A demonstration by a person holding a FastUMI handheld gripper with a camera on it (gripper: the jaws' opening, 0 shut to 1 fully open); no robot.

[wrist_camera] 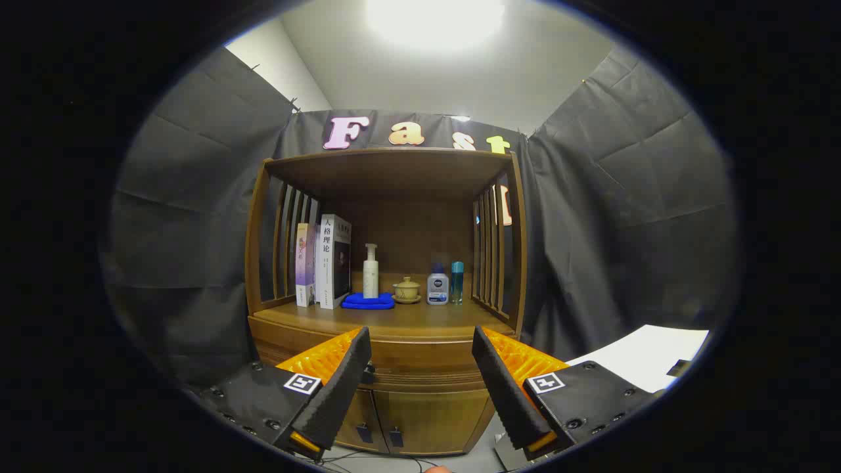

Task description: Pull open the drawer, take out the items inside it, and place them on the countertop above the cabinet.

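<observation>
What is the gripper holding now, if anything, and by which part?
Nothing is held. The gripper has its two black foam-padded fingers spread wide apart, in front of the closed drawer of the brown wooden cabinet, not touching it.

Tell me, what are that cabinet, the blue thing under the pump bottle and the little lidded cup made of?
Cabinet: apparently wood, brown, grained, soft sheen. Blue cloth: soft folded fabric, matte. Lidded cup: probably glazed ceramic, pale beige. The gripper is open before the shut drawer.

I'm seeing a ceiling light blowing out to white glare overhead; the cabinet interior is sitting dim under its top shelf, fisheye is bending the walls, and the spread gripper fingers are looking sharp
</observation>
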